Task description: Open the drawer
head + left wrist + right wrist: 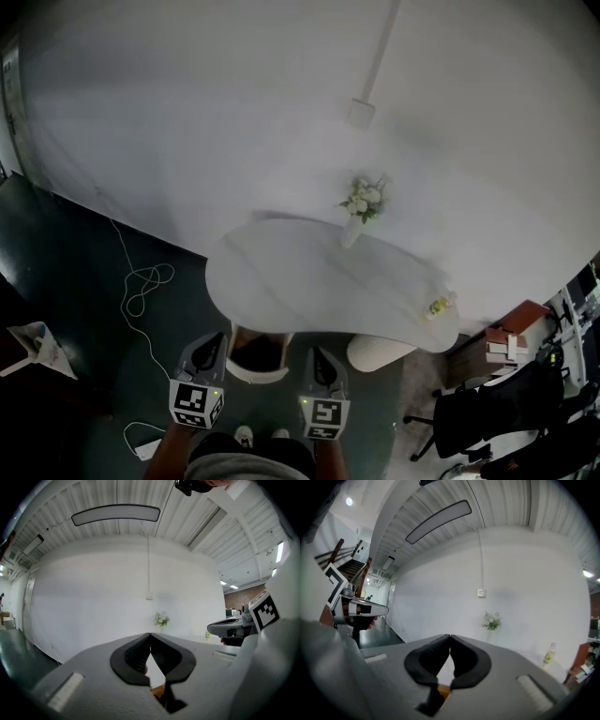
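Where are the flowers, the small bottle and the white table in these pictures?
flowers [364, 199], head view, on the white blooms.
small bottle [549, 657], right gripper view, on the middle of its body.
white table [309, 272], head view, on a bare part of its top.

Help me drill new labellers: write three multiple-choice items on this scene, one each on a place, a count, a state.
1. Where does the vase of flowers stand? A) on the floor B) on the white table, at its edge by the wall C) on a chair
2. How many bottles stand on the table? A) none B) one C) three
3. How is the right gripper? A) wide open B) shut on the bottle C) shut, empty
B: the vase sits at the table's far rim. B: one bottle, near its right end. C: jaw tips meet, nothing between.
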Demonstrator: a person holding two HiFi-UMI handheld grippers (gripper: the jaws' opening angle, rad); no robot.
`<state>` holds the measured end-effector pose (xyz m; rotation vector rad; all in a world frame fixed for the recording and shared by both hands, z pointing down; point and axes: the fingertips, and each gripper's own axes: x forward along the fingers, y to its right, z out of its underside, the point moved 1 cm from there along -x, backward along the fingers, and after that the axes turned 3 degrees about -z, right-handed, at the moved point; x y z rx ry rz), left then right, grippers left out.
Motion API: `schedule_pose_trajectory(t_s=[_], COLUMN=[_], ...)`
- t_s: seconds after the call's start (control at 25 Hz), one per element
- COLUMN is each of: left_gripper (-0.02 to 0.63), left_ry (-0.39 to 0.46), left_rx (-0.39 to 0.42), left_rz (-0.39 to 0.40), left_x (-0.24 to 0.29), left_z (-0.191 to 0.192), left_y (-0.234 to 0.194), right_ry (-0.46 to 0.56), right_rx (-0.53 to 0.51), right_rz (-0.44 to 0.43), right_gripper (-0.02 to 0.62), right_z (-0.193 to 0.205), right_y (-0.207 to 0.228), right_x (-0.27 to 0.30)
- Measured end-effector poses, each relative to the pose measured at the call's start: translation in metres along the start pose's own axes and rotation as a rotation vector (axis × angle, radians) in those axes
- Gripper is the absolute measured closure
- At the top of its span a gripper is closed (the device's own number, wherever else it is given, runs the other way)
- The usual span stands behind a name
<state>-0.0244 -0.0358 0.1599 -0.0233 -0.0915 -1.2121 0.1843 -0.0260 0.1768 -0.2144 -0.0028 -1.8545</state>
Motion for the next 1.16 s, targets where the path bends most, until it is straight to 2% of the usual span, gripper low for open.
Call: schedule_pose_trajectory(t_s=[1.16], left_gripper=[0.595], left_ry=[-0.005], left_rx=[0.008], left_rz=[0.007], left_x=[-0.011], left_z=[0.004], left_y=[0.011], right_ry=[0.025], right_rx=[0.008], right_rz=[-0.013], right_gripper=[0.591], right_z=[-0.004], right_y=[-0.003], right_x=[-0.017])
